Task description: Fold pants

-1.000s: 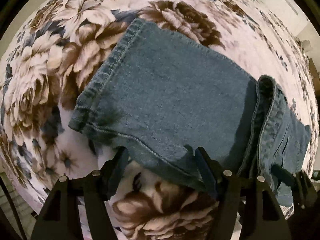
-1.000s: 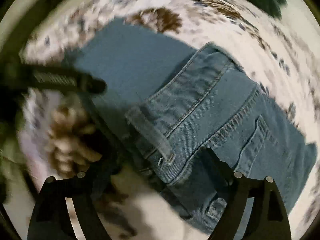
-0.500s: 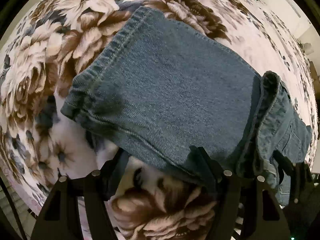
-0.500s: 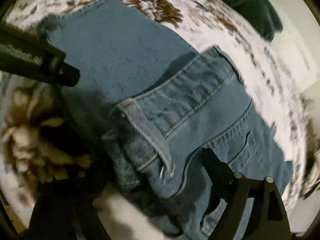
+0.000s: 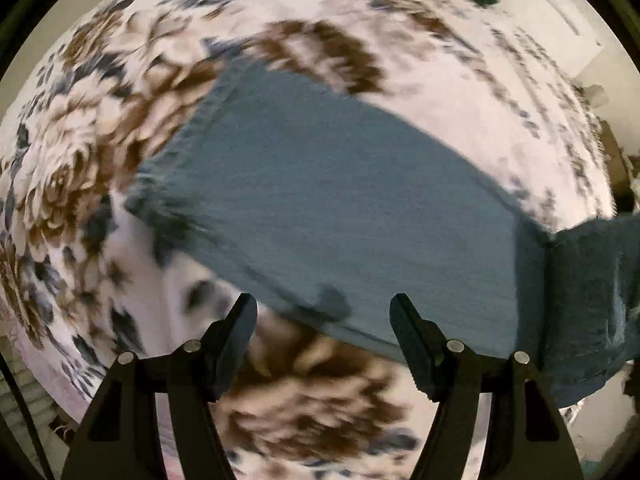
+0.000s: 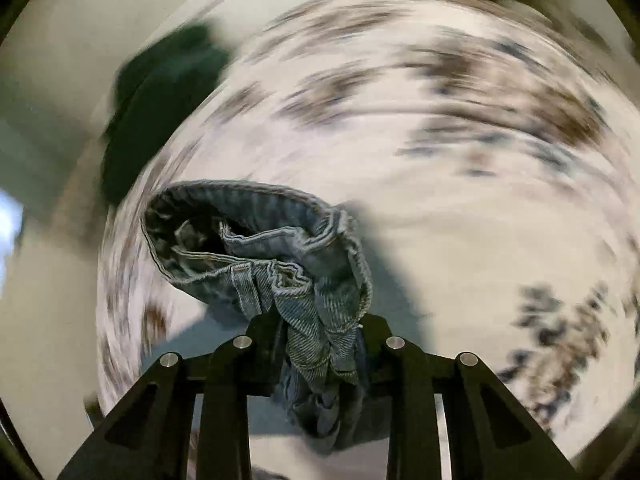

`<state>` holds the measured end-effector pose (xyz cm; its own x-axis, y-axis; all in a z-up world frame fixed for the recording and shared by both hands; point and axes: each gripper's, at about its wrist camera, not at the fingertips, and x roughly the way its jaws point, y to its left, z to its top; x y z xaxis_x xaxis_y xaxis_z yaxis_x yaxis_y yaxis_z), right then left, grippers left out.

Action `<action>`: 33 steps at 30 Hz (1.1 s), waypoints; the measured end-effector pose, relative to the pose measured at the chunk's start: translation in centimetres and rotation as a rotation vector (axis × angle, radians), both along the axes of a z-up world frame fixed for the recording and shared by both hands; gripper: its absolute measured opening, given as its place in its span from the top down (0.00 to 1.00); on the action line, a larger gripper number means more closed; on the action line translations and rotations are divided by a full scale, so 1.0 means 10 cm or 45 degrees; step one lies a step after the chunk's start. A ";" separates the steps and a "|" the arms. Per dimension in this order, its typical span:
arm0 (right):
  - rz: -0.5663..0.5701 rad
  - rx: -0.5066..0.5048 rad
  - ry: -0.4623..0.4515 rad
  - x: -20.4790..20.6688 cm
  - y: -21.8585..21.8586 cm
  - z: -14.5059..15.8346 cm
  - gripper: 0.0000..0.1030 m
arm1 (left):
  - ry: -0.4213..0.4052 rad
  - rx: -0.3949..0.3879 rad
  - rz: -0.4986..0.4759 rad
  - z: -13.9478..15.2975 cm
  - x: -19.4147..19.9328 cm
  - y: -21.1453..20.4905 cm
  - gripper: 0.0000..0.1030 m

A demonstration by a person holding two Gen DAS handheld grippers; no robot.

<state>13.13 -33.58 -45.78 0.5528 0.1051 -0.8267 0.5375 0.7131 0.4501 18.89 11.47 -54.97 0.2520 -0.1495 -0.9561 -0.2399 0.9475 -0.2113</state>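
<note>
Blue jeans [image 5: 340, 208] lie across a floral bedspread [image 5: 80, 168], leg flat at centre, waist end bunched at right. Right gripper [image 6: 320, 336], jaws closing, pinches the gathered waistband w/ denim between its pads. Left gripper [image 5: 324, 316] hovers wide apart, empty, over the leg's near edge.

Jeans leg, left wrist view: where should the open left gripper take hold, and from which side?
Grip the jeans leg at its near side edge, coming from above: that edge lies flat on the floral blanket, just ahead of the left gripper.
</note>
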 end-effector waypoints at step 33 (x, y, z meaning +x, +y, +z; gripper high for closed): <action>-0.402 0.442 -0.383 -1.00 -3.03 -1.05 0.74 | 0.072 -0.003 -0.448 -0.50 0.28 -2.86 0.35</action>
<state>3.11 -63.85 -56.27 0.8078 0.1339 -0.5740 0.5127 0.3208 0.7964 21.68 -17.18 -59.95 0.1316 -0.2201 -0.9666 0.0894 0.9737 -0.2096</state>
